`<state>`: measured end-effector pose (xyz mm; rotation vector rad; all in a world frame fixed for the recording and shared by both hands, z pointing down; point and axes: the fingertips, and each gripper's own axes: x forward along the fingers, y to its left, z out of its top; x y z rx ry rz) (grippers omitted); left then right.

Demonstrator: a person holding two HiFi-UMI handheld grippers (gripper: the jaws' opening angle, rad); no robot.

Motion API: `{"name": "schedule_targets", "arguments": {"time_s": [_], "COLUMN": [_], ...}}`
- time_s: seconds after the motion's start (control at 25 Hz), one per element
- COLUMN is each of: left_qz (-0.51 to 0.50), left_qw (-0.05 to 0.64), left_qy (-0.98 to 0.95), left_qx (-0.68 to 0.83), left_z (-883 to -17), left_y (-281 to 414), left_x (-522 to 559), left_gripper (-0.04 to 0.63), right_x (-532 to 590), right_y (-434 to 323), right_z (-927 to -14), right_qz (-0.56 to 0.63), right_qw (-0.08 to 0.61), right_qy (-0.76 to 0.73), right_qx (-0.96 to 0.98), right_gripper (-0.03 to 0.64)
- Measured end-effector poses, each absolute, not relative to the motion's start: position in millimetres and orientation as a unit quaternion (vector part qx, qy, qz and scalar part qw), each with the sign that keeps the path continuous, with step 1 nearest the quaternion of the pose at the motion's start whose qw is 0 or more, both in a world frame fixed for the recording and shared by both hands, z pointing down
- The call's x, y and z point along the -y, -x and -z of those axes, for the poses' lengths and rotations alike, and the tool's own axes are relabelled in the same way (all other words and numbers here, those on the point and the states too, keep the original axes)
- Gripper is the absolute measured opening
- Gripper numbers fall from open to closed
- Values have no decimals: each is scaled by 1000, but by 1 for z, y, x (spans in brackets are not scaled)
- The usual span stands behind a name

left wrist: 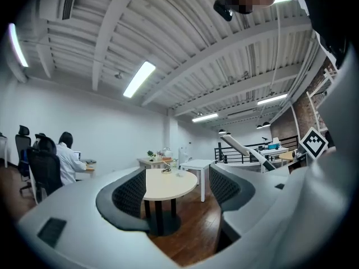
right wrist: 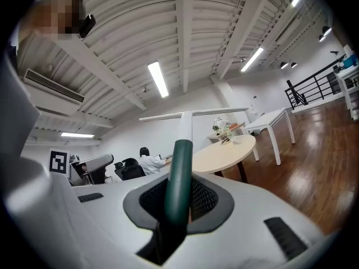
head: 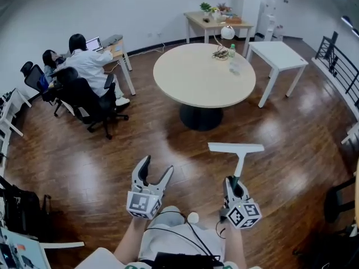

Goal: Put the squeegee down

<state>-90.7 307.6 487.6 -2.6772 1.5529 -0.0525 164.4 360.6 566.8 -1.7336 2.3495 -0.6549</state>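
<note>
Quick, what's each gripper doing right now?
Left gripper: open, nothing between its jaws.
Right gripper: closed on the squeegee, gripping its handle.

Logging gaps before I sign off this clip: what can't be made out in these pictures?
- Head view: the handle end of the squeegee, buried in the right gripper.
- Head view: the items on the round table, too small to identify.
- Left gripper view: the squeegee's lower part, hidden behind the left gripper body.
</note>
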Motion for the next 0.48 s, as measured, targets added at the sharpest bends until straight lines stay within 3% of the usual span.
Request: {"name": "schedule_targets", "arguments": {"time_s": [0.48], "left_qz": [26], "left_qw": [3], "left_qy": [872], "left_qx": [-489], "left_z": [-514], "left_y": [62], "left_x": [-228], "left_gripper": [351], "right_x": [-296], "right_y": [-172], "right_z": [-585], "right_qz": [230], "right_qw": [47], "right_qy": [570], "right_qx": [-788], "right_gripper": [55]}}
